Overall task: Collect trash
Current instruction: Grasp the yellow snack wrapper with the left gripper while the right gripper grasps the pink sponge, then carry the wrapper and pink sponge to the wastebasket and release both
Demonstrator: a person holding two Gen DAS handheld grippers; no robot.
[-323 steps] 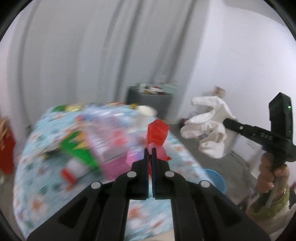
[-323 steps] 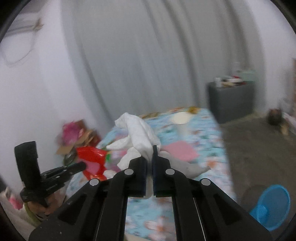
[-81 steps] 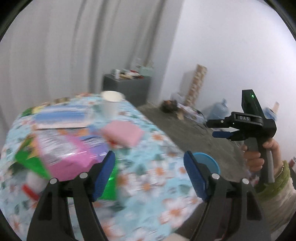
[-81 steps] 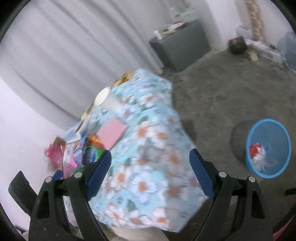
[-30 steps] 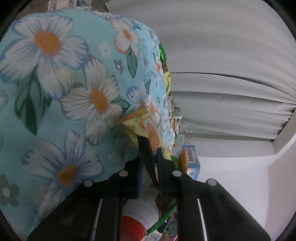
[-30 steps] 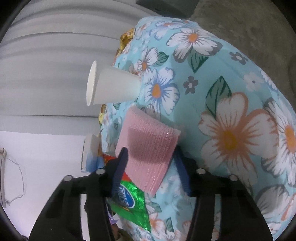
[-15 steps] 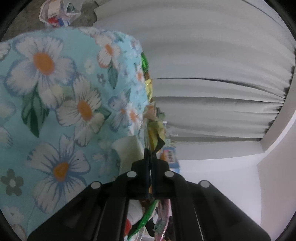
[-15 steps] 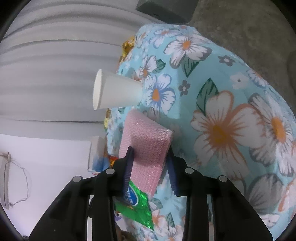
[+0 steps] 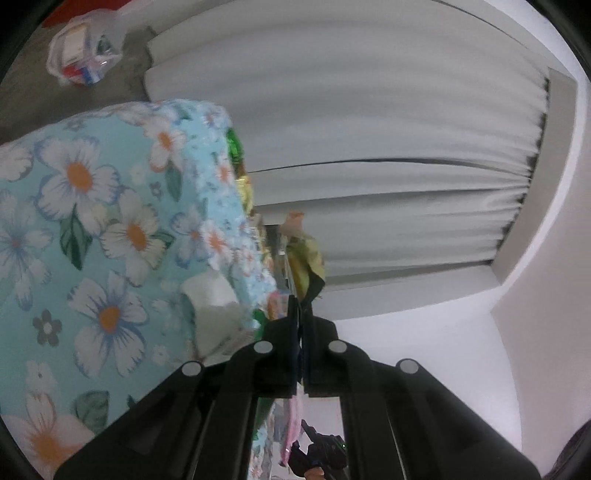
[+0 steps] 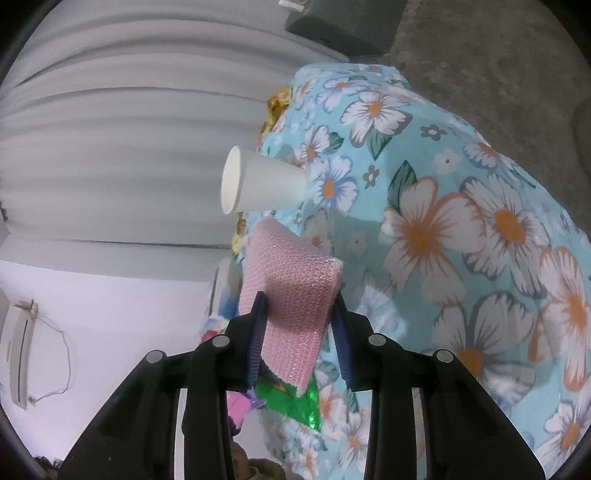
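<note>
Flowered bench (image 10: 461, 221) before white curtains: both grippers now carry trash.
Our left gripper (image 9: 301, 306) has clamped a yellow wrapper (image 9: 304, 258); our right gripper (image 10: 297, 310) has just closed around the pink bubble wrap (image 10: 291, 280), ready for binning.

Pale pleated curtain (image 9: 388, 155) covers far wall. White wall (image 10: 110, 332) beside it, cable (image 10: 62, 365) hanging there. Grey floor (image 10: 498, 55), rough. Dark grey cabinet (image 10: 343, 26) against curtain. Table under blue floral cloth (image 10: 461, 240). Light soft, even.
</note>
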